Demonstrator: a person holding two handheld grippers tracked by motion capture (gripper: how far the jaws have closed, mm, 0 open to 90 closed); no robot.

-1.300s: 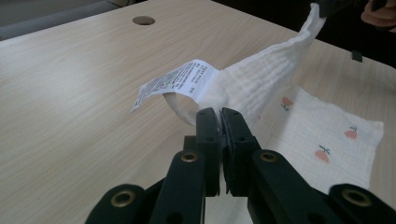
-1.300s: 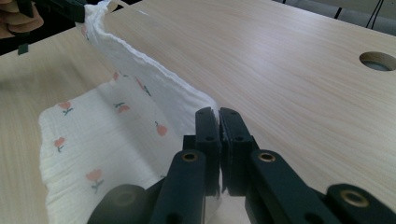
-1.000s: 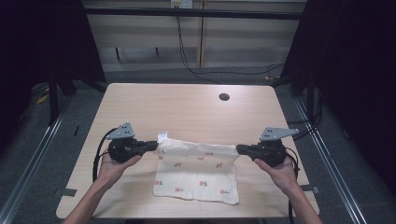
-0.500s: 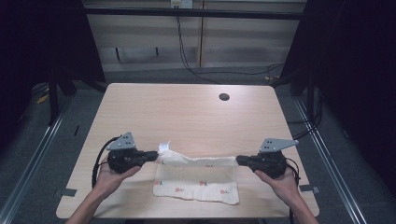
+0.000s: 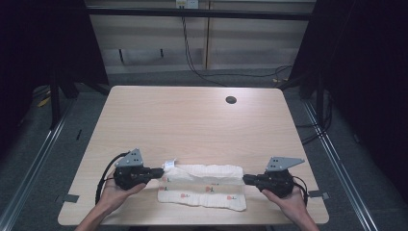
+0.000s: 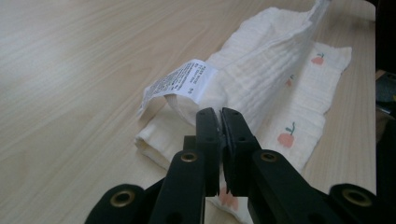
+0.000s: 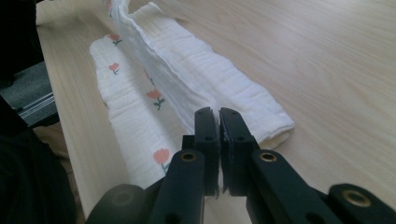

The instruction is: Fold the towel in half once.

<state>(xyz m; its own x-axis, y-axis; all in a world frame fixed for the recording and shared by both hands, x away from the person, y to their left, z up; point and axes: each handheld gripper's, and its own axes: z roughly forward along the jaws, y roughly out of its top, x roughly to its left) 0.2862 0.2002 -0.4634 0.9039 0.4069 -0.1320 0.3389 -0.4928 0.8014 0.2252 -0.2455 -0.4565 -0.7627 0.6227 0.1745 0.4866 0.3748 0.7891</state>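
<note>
High view: cloth [image 5: 202,185] stretched left-right between left gripper [image 5: 156,172] and right gripper [image 5: 246,179], each pinching one end, fold edge toward person.

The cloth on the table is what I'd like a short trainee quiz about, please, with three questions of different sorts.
1. True or false: both grippers are shut on the cloth.
2. Which end of the cloth carries the white care label? A) the end at the left gripper B) the end at the right gripper C) the middle
3. Fill in: the cloth is white with small printed ____.

Key
1. True: each pair of jaws is pinched on a cloth edge.
2. A.
3. Flowers, pink-red with green stems, plain in the right gripper view.
</note>
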